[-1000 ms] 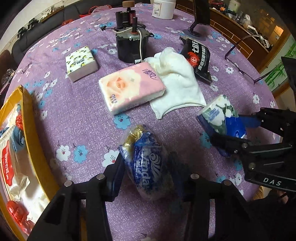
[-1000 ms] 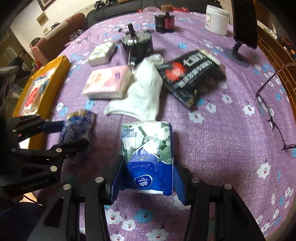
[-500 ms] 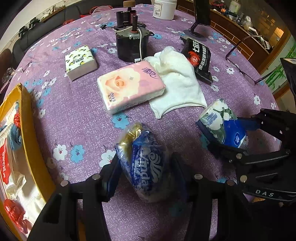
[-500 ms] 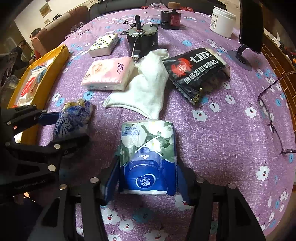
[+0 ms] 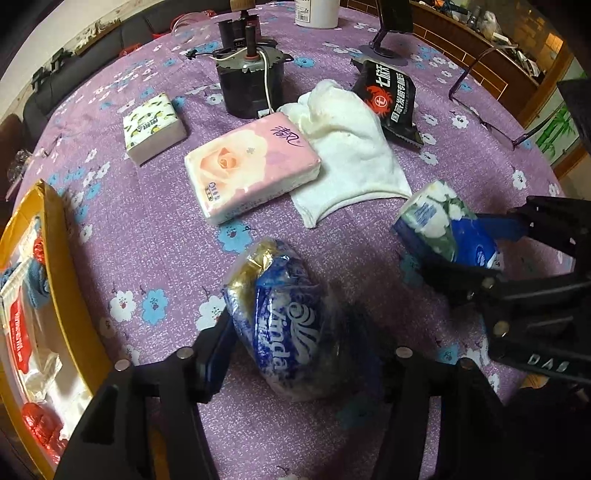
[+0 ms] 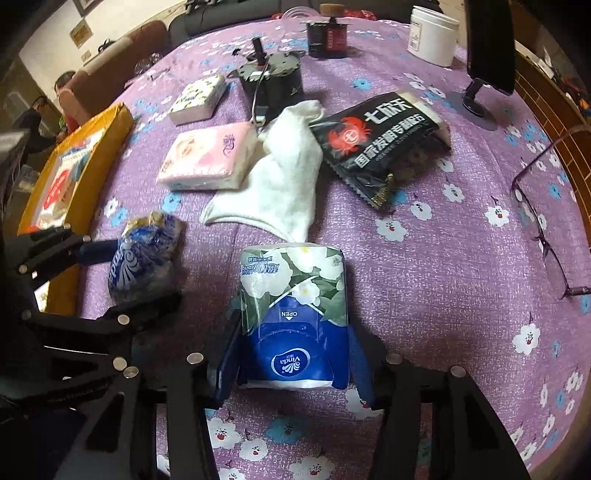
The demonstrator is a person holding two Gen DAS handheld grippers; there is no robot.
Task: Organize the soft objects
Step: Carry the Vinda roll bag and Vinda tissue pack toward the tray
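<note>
My left gripper [image 5: 291,350] is shut on a blue and gold Vinda tissue roll [image 5: 284,321], held just above the purple floral tablecloth; it also shows in the right wrist view [image 6: 144,254]. My right gripper [image 6: 291,365] is shut on a floral blue Vinda tissue pack [image 6: 295,317], seen from the left wrist view [image 5: 447,229] at the right. A pink tissue pack [image 5: 251,170], a white cloth [image 5: 347,147] and a small lemon-print tissue pack [image 5: 153,125] lie on the table beyond.
A yellow box [image 5: 62,280] with packets inside stands at the left table edge. A black motor [image 5: 251,85], a black snack bag [image 5: 391,99], glasses [image 6: 539,206], a white jar [image 6: 432,33] and a monitor stand [image 6: 480,103] sit further back.
Both grippers have lifted and drawn back slightly with their tissue packs; the table objects now look a little farther off. Nothing was let go.
</note>
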